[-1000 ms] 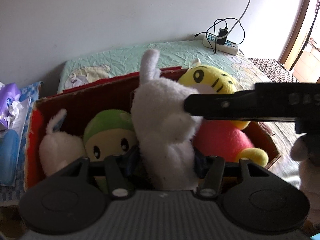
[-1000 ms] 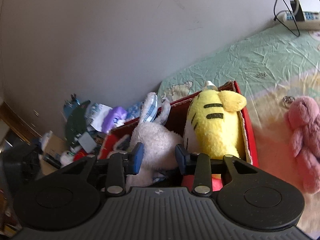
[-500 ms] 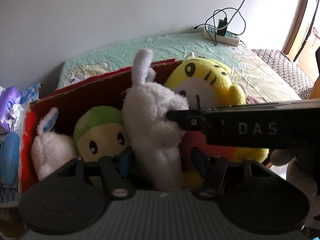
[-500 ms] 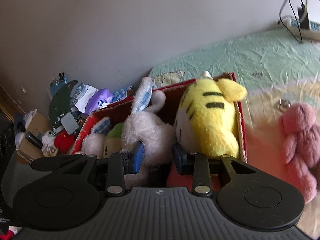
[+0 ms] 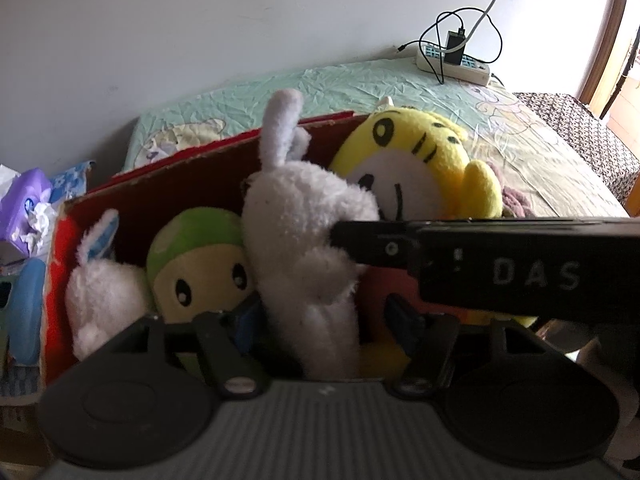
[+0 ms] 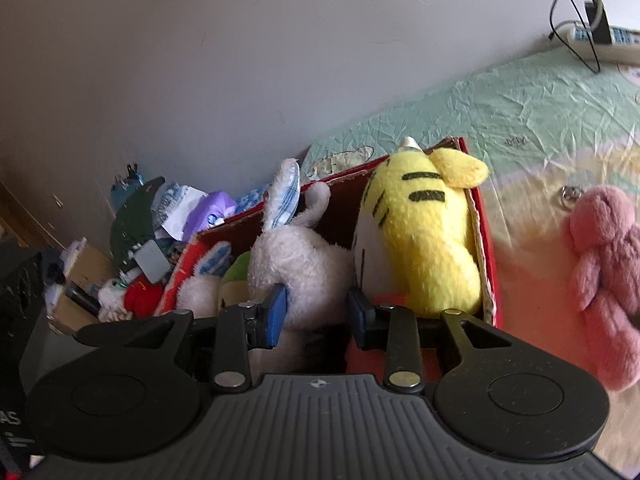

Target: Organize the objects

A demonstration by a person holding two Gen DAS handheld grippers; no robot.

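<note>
Left wrist view. White plush rabbit (image 5: 304, 240) stands upright in the red cardboard box (image 5: 160, 188), long axis near vertical, 1 ear pointing to 12 o'clock, body running down to 6 o'clock between the fingers of the left gripper (image 5: 324, 316). The jaws have just been opening; they stand apart, blue pads flanking the rabbit's lower body with a gap on the right side, so no squeeze is visible. 4 plush toys counted in the box: a small white rabbit (image 5: 100, 292) at 9 o'clock, a green-capped round doll (image 5: 196, 260), the white rabbit, and a yellow tiger (image 5: 424, 168) at 2 o'clock. All are fuzzy pile fabric; the box has raw corrugated edges. A black bar marked "DAS" (image 5: 520, 272) enters from 3 o'clock and its tip touches the rabbit's side. 1 power strip (image 5: 452, 64) lies on the crinkled green sheet (image 5: 320, 84).

Right wrist view. The right gripper (image 6: 318, 314) has closed slightly; the left blue pad presses into the rabbit's (image 6: 300, 268) fur, while the right pad's contact I cannot tell. The rabbit's striped ear points to 12 o'clock. The tiger (image 6: 424, 240) fills the box's 3 o'clock end. 1 pink plush (image 6: 604, 272) lies outside on the bed, at 3 o'clock.
</note>
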